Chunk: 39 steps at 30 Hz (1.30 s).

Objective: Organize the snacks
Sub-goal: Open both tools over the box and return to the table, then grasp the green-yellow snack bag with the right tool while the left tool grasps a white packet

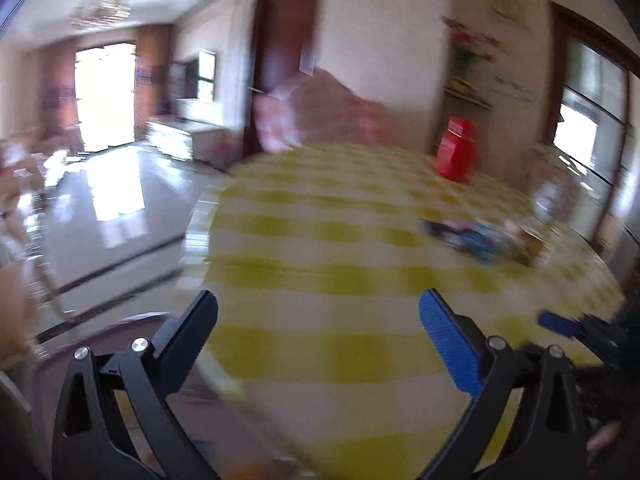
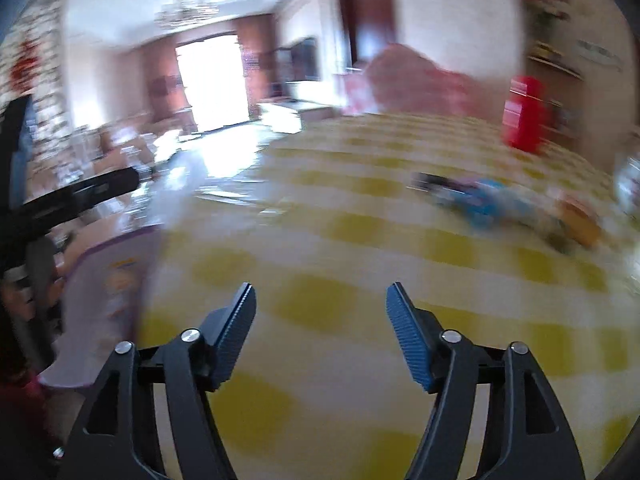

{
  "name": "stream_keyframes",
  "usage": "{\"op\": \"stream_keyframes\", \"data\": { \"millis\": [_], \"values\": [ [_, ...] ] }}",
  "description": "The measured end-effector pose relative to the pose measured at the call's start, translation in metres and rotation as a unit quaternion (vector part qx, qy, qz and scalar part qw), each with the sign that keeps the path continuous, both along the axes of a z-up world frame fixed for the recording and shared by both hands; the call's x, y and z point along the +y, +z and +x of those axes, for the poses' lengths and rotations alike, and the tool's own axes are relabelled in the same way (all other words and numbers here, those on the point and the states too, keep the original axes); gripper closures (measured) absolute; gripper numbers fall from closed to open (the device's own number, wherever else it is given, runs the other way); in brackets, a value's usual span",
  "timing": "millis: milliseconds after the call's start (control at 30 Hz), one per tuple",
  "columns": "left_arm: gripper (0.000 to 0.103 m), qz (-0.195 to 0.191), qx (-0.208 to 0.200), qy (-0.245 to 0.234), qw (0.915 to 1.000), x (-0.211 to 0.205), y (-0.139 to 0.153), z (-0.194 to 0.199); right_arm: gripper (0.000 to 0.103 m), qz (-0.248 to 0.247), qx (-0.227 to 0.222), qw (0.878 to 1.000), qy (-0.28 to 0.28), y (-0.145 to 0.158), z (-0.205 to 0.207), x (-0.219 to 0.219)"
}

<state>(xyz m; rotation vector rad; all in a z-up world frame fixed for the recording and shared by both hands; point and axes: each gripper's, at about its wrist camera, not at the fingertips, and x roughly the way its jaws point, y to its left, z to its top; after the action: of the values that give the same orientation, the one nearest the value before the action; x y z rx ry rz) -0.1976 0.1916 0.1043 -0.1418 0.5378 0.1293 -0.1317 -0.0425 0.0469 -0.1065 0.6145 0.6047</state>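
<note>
Both views are motion-blurred. A small heap of snack packets (image 1: pixel 480 240) (image 2: pixel 500 204), blue, purple and orange, lies on the yellow-and-white checked tablecloth (image 1: pixel 340 272) (image 2: pixel 360 248), far right of both grippers. My left gripper (image 1: pixel 320 300) stands wide open over the cloth's near left part with nothing between its fingers. My right gripper (image 2: pixel 320 292) is open too, over bare cloth, and holds nothing. One blue pad of the right gripper (image 1: pixel 556 322) shows at the right edge of the left wrist view.
A red box (image 1: pixel 456 152) (image 2: pixel 524 112) stands at the table's far side. A pale purple flat thing (image 2: pixel 108 280), too blurred to name, lies at the table's left edge. A pink-covered chair (image 2: pixel 400 80) is behind the table. Shiny floor (image 1: pixel 112 220) lies to the left.
</note>
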Motion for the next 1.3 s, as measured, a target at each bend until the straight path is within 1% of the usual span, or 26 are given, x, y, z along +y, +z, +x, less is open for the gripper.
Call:
{"op": "stream_keyframes", "data": {
  "millis": [33,100,200,233,267,300,333,367,433,467,533,567,600,633,700,733,800,900,967,1033,1067,1133,1200,1300],
  "values": [
    [0.002,0.003,0.011,-0.023,0.9997,-0.022,-0.003,0.02,0.035,-0.002,0.004,1.0,-0.019,-0.002,0.01,-0.014],
    [0.002,0.004,0.028,-0.047,0.9985,-0.051,-0.011,0.055,0.035,0.003,0.014,0.998,-0.064,-0.006,0.033,-0.049],
    [0.002,-0.001,0.043,-0.061,0.9972,-0.088,-0.026,0.109,0.035,0.005,0.022,0.992,-0.121,-0.01,0.064,-0.097],
    [0.002,0.011,0.046,-0.068,0.9966,-0.099,-0.031,0.125,0.035,0.004,0.024,0.991,-0.131,-0.013,0.073,-0.106],
    [0.002,0.04,0.054,-0.081,0.9945,-0.115,-0.037,0.149,0.035,0.002,0.026,0.99,-0.141,-0.014,0.086,-0.118],
    [0.002,0.064,0.059,-0.098,0.9913,-0.127,-0.042,0.167,0.035,0.001,0.027,0.989,-0.146,-0.014,0.097,-0.128],
    [0.002,0.082,0.065,-0.128,0.9862,-0.139,-0.048,0.186,0.035,0.002,0.029,0.988,-0.149,-0.015,0.111,-0.139],
    [0.002,0.09,0.078,-0.159,0.9801,-0.146,-0.054,0.203,0.035,0.002,0.032,0.989,-0.147,-0.016,0.12,-0.145],
    [0.002,0.096,0.109,-0.193,0.9703,-0.155,-0.065,0.236,0.035,-0.008,0.036,0.988,-0.15,-0.021,0.139,-0.158],
    [0.004,0.098,0.116,-0.213,0.9652,-0.158,-0.069,0.249,0.035,-0.016,0.041,0.987,-0.157,-0.024,0.15,-0.164],
    [0.008,0.102,0.122,-0.246,0.9559,-0.164,-0.075,0.264,0.035,-0.011,0.062,0.985,-0.161,-0.032,0.173,-0.174],
    [0.01,0.108,0.13,-0.255,0.9521,-0.166,-0.078,0.273,0.035,-0.006,0.073,0.984,-0.161,-0.034,0.179,-0.176],
    [0.011,0.11,0.132,-0.258,0.9507,-0.167,-0.081,0.28,0.035,-0.002,0.086,0.984,-0.159,-0.036,0.184,-0.176],
    [0.013,0.105,0.133,-0.261,0.9505,-0.165,-0.083,0.286,0.035,-0.002,0.088,0.984,-0.156,-0.037,0.189,-0.173],
    [0.017,0.088,0.137,-0.266,0.9502,-0.161,-0.087,0.297,0.035,-0.015,0.078,0.987,-0.141,-0.035,0.198,-0.164],
    [0.018,0.087,0.14,-0.266,0.9498,-0.159,-0.089,0.304,0.035,-0.019,0.079,0.988,-0.133,-0.036,0.206,-0.158],
    [0.019,0.101,0.144,-0.273,0.9459,-0.156,-0.088,0.308,0.035,-0.014,0.089,0.987,-0.131,-0.036,0.22,-0.154],
    [0.024,0.095,0.148,-0.283,0.9426,-0.157,-0.087,0.314,0.035,-0.012,0.108,0.984,-0.142,-0.039,0.245,-0.147],
    [0.031,0.102,0.154,-0.292,0.9386,-0.161,-0.09,0.316,0.035,-0.014,0.12,0.982,-0.145,-0.042,0.256,-0.142],
    [0.031,0.108,0.163,-0.296,0.935,-0.164,-0.094,0.318,0.035,-0.024,0.13,0.979,-0.157,-0.046,0.263,-0.139],
    [0.033,0.108,0.167,-0.296,0.9341,-0.164,-0.095,0.319,0.036,-0.029,0.131,0.977,-0.164,-0.048,0.266,-0.139],
    [0.036,0.11,0.168,-0.293,0.9347,-0.166,-0.096,0.323,0.061,-0.029,0.132,0.975,-0.174,-0.048,0.268,-0.142],
    [0.036,0.108,0.17,-0.29,0.9356,-0.166,-0.097,0.327,0.067,-0.026,0.124,0.977,-0.171,-0.045,0.264,-0.145],
    [0.036,0.116,0.168,-0.289,0.9355,-0.167,-0.097,0.333,0.067,-0.042,0.103,0.98,-0.164,-0.04,0.253,-0.141]
  ]
}}
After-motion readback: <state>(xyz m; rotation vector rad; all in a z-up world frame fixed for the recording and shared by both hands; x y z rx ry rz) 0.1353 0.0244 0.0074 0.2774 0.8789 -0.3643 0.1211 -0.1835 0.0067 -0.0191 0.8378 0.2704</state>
